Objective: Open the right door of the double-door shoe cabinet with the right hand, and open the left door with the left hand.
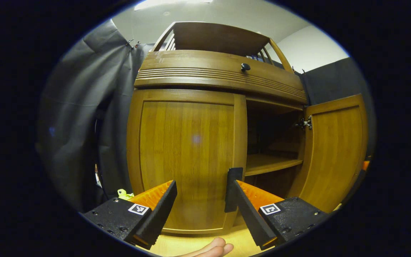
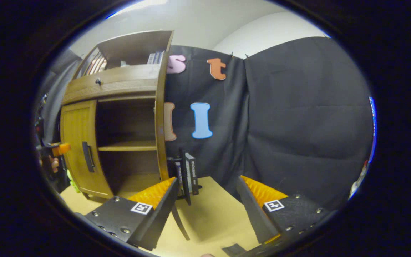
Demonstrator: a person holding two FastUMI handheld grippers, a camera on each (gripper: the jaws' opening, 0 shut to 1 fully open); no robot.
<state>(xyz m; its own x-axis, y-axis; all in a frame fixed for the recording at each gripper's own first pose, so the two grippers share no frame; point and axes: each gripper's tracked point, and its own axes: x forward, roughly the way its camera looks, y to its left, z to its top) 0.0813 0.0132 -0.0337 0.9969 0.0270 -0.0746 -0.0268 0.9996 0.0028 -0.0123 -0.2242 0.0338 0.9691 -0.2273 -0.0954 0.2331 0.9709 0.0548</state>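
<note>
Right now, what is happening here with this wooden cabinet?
A person holding a gripper in each hand is opening the doors of a shoe cabinet. The right door already stands swung open, showing a shelf inside. The left door is closed. The left gripper, open, is at that door, near its handle. The right gripper is open and holds nothing.

a recording booth: black cloth walls [image 2: 298, 117] pinned up around a wooden shoe cabinet [image 1: 205, 78].
</note>
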